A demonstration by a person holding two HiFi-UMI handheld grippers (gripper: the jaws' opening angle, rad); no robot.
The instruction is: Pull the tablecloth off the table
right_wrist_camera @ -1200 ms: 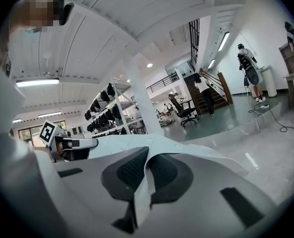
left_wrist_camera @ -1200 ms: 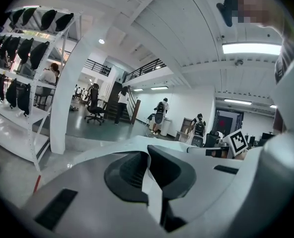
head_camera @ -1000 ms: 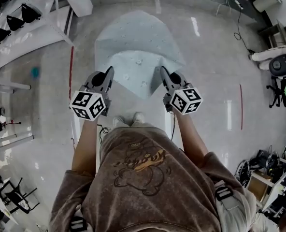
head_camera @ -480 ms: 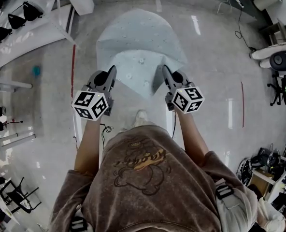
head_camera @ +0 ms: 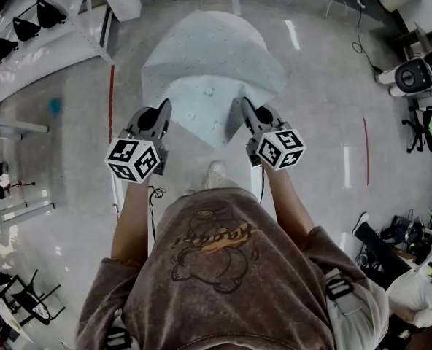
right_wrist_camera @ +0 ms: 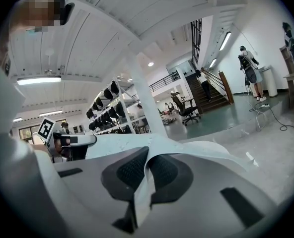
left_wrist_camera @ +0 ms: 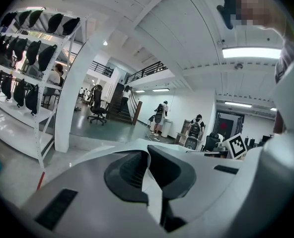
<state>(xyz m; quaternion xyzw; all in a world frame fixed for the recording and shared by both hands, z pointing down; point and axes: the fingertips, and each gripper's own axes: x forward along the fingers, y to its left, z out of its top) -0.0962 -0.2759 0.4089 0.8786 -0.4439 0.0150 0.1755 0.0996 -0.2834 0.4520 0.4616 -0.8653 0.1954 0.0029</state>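
Polished floor shows beneath the pale tablecloth [head_camera: 209, 49] at upper centre. Left gripper [head_camera: 164, 108] and right gripper [head_camera: 245, 105] fingers pinch its near corners tight, apparently so it can be dragged clear evenly.

The brown short-sleeved shirt [head_camera: 223, 268] seems bear-printed; left tool [head_camera: 165, 105] and right tool [head_camera: 244, 102] are grey.

Inventory, head view:

- Grippers: two. The left gripper [head_camera: 163, 109] is at centre left and the right gripper [head_camera: 245, 105] at centre right.
- Marker cubes: two (one per gripper), the left cube [head_camera: 134, 159] and the right cube [head_camera: 276, 149].
- Tablecloth [head_camera: 209, 57]: one, upper centre.
- Red floor strips: two, the left strip [head_camera: 111, 93] and the right strip [head_camera: 365, 152].
- Shoe [head_camera: 214, 173]: one visible, centre.
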